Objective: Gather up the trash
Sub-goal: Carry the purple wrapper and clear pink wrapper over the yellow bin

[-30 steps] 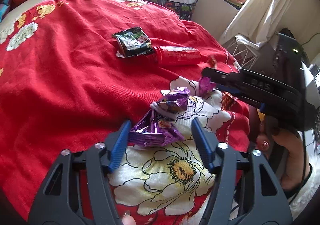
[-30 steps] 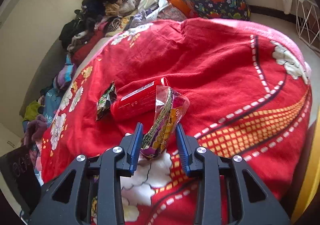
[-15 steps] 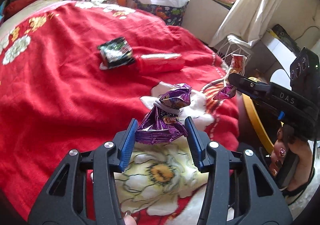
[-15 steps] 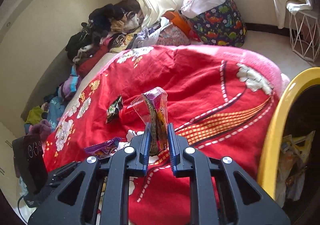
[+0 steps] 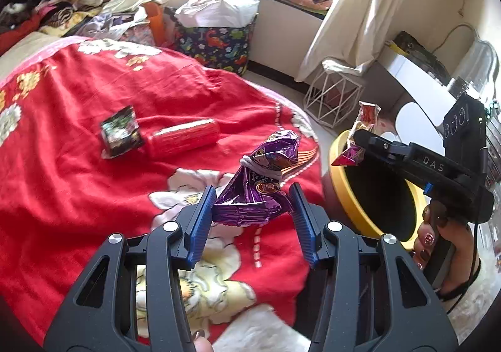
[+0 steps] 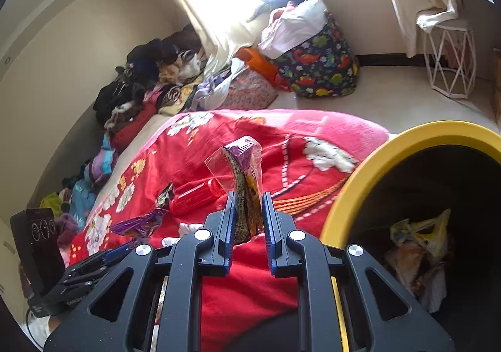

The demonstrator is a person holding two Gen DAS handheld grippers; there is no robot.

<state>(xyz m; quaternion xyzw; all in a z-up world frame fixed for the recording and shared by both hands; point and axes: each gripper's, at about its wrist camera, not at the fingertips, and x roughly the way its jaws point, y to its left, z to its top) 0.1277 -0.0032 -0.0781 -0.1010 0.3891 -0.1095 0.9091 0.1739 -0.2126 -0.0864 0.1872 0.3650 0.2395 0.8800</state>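
My left gripper (image 5: 252,195) is shut on a crumpled purple foil snack bag (image 5: 260,180) and holds it above the red flowered blanket (image 5: 78,164). My right gripper (image 6: 248,201) is shut on a clear and purple snack wrapper (image 6: 245,176), held upright beside the yellow-rimmed trash bin (image 6: 360,176). In the left wrist view the right gripper (image 5: 355,140) holds that wrapper (image 5: 363,120) over the bin's rim (image 5: 338,170). A red can (image 5: 184,136) and a black snack packet (image 5: 120,130) lie on the blanket. The purple bag also shows in the right wrist view (image 6: 137,222).
The bin holds trash, a yellow bag (image 6: 419,233) among it. A dinosaur-print basket (image 5: 216,42) and a white wire stand (image 5: 332,95) are on the floor beyond the bed. Piled clothes (image 6: 150,76) line the wall.
Both grippers have lifted their wrappers off the blanket and swung right toward the bin. The right gripper closed tighter on its wrapper, and the bin has come into view.
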